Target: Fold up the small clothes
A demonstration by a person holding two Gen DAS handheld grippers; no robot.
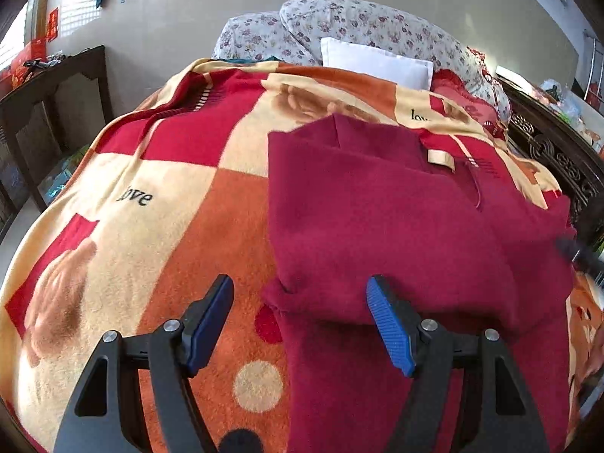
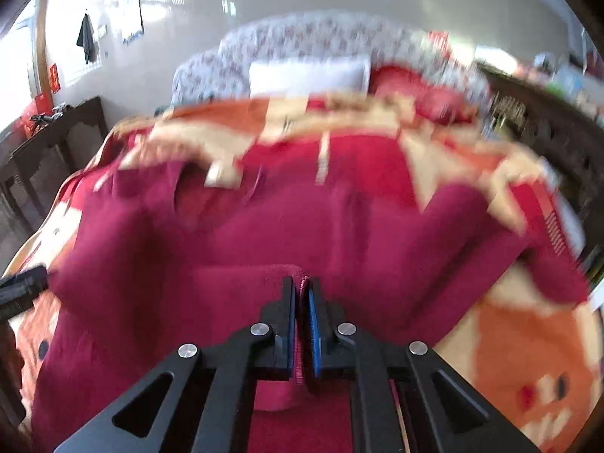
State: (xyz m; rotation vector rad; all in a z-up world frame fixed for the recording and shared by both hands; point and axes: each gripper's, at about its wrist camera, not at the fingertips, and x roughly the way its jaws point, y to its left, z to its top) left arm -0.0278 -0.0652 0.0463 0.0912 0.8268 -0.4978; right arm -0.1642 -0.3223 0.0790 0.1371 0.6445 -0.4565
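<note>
A dark red fleece garment (image 1: 381, 219) lies on a bed covered by a red, orange and cream blanket (image 1: 151, 196). Its left side is folded over, with a cream label (image 1: 441, 158) showing near the collar. My left gripper (image 1: 300, 294) is open and empty, its jaws spread over the garment's near left edge. In the blurred right wrist view my right gripper (image 2: 302, 287) is shut on a fold of the red garment (image 2: 264, 226), lifted a little above the rest of it. The left gripper's finger (image 2: 22, 287) shows at the left edge there.
A white pillow (image 1: 377, 62) and floral bedding (image 1: 339, 22) lie at the head of the bed, with a red cushion (image 1: 464, 98) beside them. A dark wooden table (image 1: 53, 94) stands to the left, and a carved dark headboard (image 1: 555, 154) runs along the right side.
</note>
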